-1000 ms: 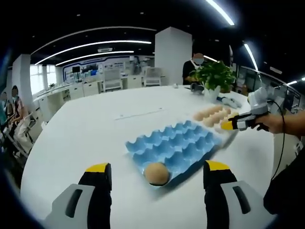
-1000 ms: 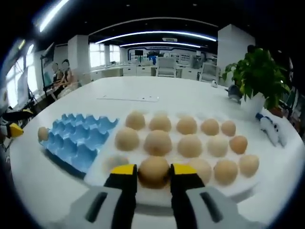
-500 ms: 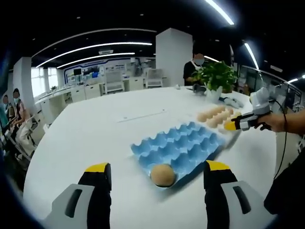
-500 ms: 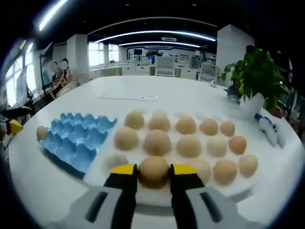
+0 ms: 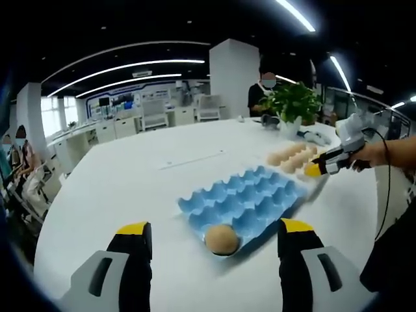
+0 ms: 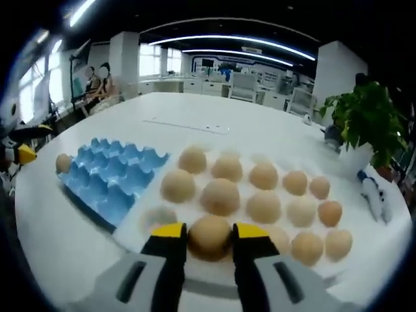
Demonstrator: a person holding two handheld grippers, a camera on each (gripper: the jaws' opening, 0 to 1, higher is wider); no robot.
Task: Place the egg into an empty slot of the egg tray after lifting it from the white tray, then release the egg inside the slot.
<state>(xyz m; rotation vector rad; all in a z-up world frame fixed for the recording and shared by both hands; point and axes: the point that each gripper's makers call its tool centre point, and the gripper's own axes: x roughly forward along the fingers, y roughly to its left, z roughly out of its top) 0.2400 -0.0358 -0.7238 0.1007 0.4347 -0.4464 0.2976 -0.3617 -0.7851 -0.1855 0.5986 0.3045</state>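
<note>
In the right gripper view my right gripper (image 6: 209,239) is shut on a brown egg (image 6: 210,236), held just above the near edge of the white tray (image 6: 133,224), which carries several more eggs. The blue egg tray (image 6: 110,179) lies to its left with one egg (image 6: 63,162) in its far corner slot. In the left gripper view my left gripper (image 5: 214,242) stands open over the table, short of the blue egg tray (image 5: 250,198) and its single egg (image 5: 221,238). The right gripper (image 5: 314,169) shows there too, held by a hand at the white tray (image 5: 318,187).
A potted plant (image 6: 365,120) stands behind the white tray, a small white and blue object (image 6: 372,194) beside it. A sheet of paper (image 6: 188,125) lies farther back on the white table (image 5: 123,188). People sit at the left (image 6: 97,81); one stands behind the plant (image 5: 262,91).
The egg in my right gripper has risen slightly off the white tray, and that view has tilted down a little. The left gripper has stayed open.
</note>
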